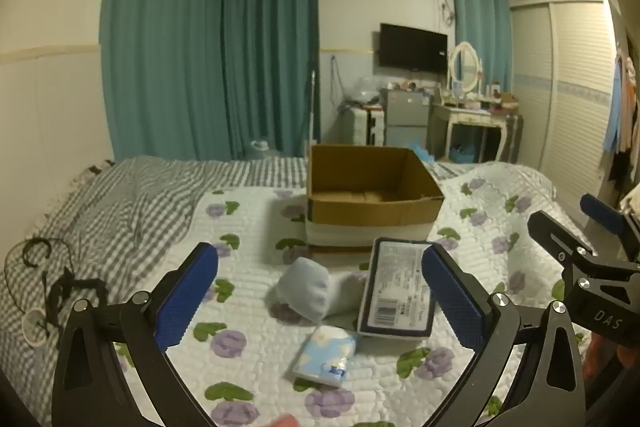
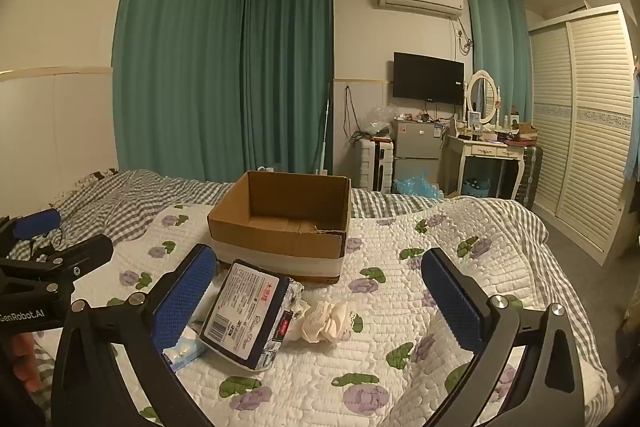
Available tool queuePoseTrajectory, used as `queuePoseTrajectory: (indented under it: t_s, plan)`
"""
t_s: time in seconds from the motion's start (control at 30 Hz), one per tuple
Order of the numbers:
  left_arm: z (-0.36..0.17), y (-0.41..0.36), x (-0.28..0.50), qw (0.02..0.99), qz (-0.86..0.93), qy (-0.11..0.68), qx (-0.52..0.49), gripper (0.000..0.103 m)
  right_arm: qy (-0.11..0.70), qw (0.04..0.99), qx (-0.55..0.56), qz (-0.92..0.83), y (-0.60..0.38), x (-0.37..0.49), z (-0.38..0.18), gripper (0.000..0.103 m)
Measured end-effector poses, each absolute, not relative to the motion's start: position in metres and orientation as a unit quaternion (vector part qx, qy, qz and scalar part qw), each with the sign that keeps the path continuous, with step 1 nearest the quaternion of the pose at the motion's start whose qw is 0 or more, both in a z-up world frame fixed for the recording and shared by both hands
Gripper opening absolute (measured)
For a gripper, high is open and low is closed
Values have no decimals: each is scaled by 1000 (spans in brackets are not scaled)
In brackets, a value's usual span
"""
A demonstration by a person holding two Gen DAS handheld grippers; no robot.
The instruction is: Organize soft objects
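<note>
Both tools are held above the near part of the bed (image 1: 400, 399), which is covered by a white quilt printed with purple flowers. The left hand-held gripper (image 1: 320, 301) has its jaws spread wide with nothing between the blue pads; in its own view a pale grey rolled sock (image 1: 306, 287) lies on the quilt directly ahead between the fingers, apart from both pads. Touching the sock's right side is a dark-edged tissue pack (image 1: 398, 287) with a printed label, lying close to the right finger of that tool. Just nearer than the sock, a small light-blue wipes packet (image 1: 326, 355) lies on the quilt. The right hand-held gripper (image 2: 320, 301) is likewise spread wide and empty; ahead of it, between the fingers, sits a cream scrunched cloth (image 2: 328, 321), clear of both pads, with the tissue pack (image 2: 246, 311) tilted just beside it toward the left finger and the wipes packet (image 2: 184, 347) partly hidden under that pack. An open cardboard box (image 1: 372, 205) stands upright on the quilt toward the middle of the bed, beyond all these items and near them; its interior shows only bare cardboard. A grey checked sheet (image 1: 132, 195) covers the bed's far left portion.
</note>
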State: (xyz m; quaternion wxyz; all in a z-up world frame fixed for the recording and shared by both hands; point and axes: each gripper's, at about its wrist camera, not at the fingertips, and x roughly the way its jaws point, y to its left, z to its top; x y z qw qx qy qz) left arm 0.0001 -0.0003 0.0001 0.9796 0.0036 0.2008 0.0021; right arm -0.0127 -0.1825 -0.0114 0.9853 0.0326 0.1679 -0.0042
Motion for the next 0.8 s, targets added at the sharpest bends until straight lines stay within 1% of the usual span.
queuePoseTrajectory:
  t_s: [0.8]
  plan:
    - [1, -2, -3, 980, 3, 199, 1, 103, 167, 985, 33, -4, -183, -12, -12, 103]
